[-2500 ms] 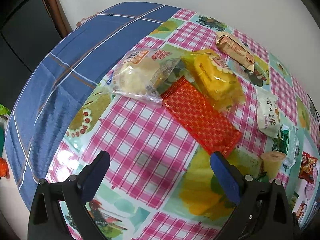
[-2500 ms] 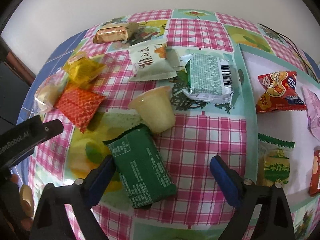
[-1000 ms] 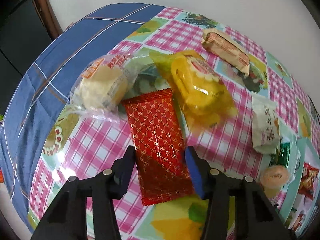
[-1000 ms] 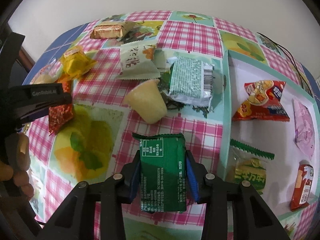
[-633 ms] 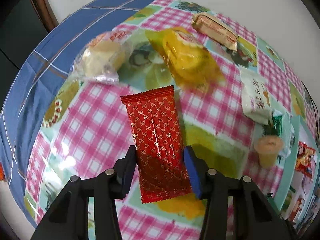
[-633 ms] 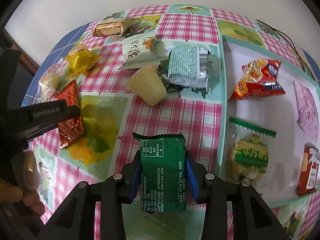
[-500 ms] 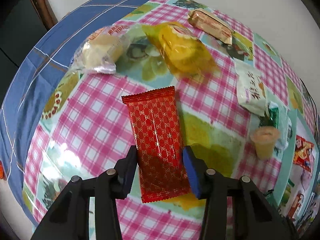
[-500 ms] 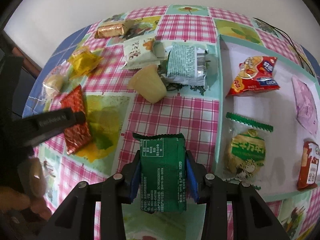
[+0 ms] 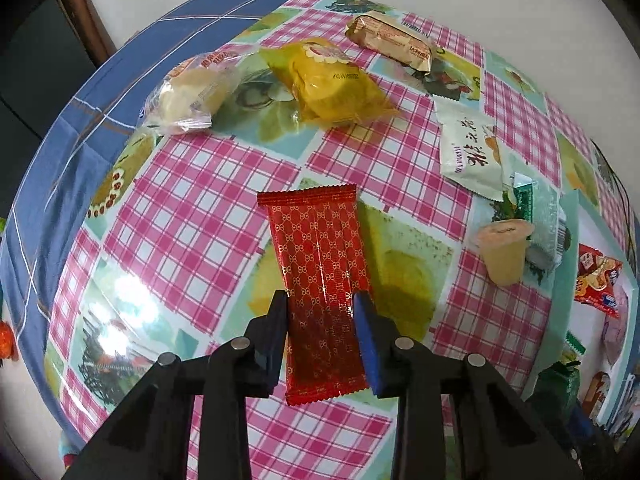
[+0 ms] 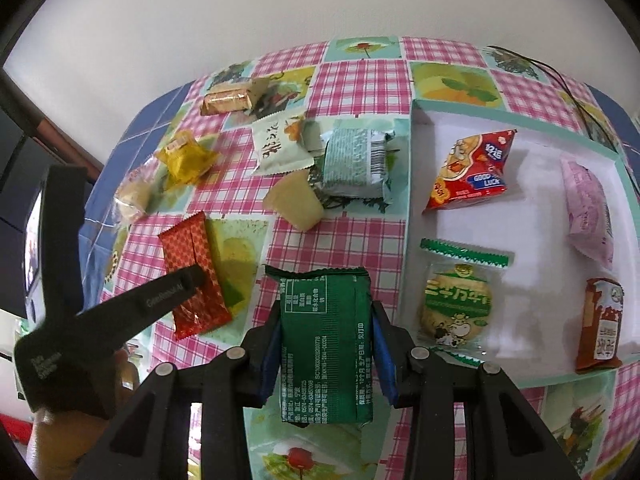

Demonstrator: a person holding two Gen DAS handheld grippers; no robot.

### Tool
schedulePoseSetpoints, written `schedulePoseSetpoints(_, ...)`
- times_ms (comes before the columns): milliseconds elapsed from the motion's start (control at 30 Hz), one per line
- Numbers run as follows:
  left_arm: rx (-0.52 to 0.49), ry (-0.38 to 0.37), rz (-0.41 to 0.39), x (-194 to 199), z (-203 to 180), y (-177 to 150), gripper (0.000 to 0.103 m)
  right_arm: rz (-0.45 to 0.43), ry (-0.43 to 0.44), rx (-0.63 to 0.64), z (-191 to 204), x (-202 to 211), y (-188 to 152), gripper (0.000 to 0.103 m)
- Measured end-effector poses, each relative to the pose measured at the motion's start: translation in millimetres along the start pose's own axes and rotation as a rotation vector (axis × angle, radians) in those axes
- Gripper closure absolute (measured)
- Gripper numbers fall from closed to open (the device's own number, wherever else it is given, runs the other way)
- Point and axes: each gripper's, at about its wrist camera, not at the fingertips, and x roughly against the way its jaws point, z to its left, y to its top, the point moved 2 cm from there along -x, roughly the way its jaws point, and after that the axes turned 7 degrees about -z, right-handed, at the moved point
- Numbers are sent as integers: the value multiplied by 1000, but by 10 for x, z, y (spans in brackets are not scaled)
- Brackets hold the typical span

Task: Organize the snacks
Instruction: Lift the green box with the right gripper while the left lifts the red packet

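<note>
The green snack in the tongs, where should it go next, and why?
Probably carry the green snack sideways over the white tray and let go there. The right tongs already pinch it above the tablecloth, and bare space shows among the tray's snacks.

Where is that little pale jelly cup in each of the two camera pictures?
Left wrist view: the jelly cup stands at the right, below the white packet.
Right wrist view: the jelly cup sits above centre, lower right of the white packet.
Shared landmark: the silver-green packet right beside the cup.
</note>
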Motion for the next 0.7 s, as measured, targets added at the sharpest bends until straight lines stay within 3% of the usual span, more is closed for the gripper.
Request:
schedulePoseSetpoints(367, 32, -38, -49, 333, 27, 57, 70, -6, 9, -22, -65, 67, 48, 61)
schedulePoseSetpoints(700, 55, -87, -70, 394, 100, 117, 72, -13, -7, -13, -63, 91, 66, 61)
